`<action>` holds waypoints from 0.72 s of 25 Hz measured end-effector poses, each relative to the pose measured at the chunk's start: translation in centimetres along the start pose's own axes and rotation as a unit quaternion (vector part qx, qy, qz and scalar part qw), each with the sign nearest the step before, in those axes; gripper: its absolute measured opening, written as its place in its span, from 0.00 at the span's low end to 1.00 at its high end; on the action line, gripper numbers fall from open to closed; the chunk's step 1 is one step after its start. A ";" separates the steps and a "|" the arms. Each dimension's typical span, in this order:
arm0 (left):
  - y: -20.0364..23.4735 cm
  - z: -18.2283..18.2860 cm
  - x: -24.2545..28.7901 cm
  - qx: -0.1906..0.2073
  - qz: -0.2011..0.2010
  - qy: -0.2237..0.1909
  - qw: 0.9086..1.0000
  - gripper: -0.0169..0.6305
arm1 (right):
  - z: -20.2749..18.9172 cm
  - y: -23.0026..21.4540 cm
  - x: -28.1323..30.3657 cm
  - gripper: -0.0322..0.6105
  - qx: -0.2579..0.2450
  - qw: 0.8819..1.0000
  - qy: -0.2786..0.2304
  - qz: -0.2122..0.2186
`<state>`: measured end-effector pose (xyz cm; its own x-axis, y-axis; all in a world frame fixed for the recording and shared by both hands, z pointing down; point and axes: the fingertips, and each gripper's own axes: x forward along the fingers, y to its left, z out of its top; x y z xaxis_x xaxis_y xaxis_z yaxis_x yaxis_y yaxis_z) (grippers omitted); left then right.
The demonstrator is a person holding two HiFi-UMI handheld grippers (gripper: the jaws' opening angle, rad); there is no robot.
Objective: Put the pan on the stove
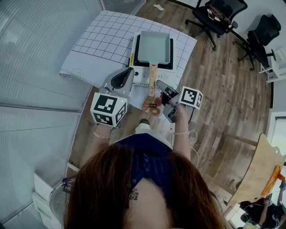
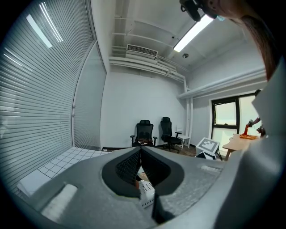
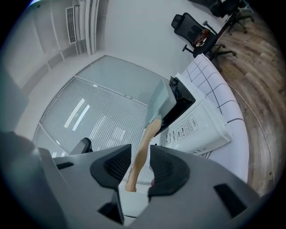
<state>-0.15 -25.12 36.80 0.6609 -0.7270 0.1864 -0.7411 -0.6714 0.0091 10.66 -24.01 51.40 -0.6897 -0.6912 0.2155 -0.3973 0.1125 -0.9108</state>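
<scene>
A pale teal rectangular pan (image 1: 154,47) rests on the black top of a white stove (image 1: 142,77), its wooden handle (image 1: 152,78) pointing toward me. My right gripper (image 1: 157,86) is at the handle's near end. In the right gripper view the handle (image 3: 140,156) runs between the jaws of the right gripper (image 3: 140,167), with a gap showing beside it, and the pan (image 3: 160,100) and stove (image 3: 196,127) lie beyond. My left gripper (image 1: 120,80) hovers left of the handle. The left gripper (image 2: 140,152) has its pads together with nothing in them.
The stove stands on a white gridded table cover (image 1: 103,40). A round orange-brown thing (image 1: 153,107) lies below the handle's end. Office chairs (image 1: 219,13) stand on the wood floor at the far right. A glass wall with blinds runs along the left.
</scene>
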 end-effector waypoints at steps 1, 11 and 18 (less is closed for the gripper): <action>-0.2 0.0 -0.1 0.000 -0.001 0.000 1.000 0.05 | 0.0 0.2 -0.3 0.26 -0.006 1.000 -0.003 -0.004; -1.4 0.1 -1.5 -0.001 -0.012 -0.007 1.000 0.05 | -0.3 2.0 -2.4 0.17 -0.064 0.997 -0.028 -0.044; -2.1 0.5 -2.7 0.000 -0.020 -0.014 1.000 0.05 | -0.2 4.1 -3.8 0.09 -0.117 0.989 -0.055 -0.073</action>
<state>-0.34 -21.81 35.78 0.6926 -0.7035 0.1590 -0.7143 -0.6997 0.0159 11.50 -20.74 46.89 -0.5501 -0.7839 0.2878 -0.6256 0.1586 -0.7639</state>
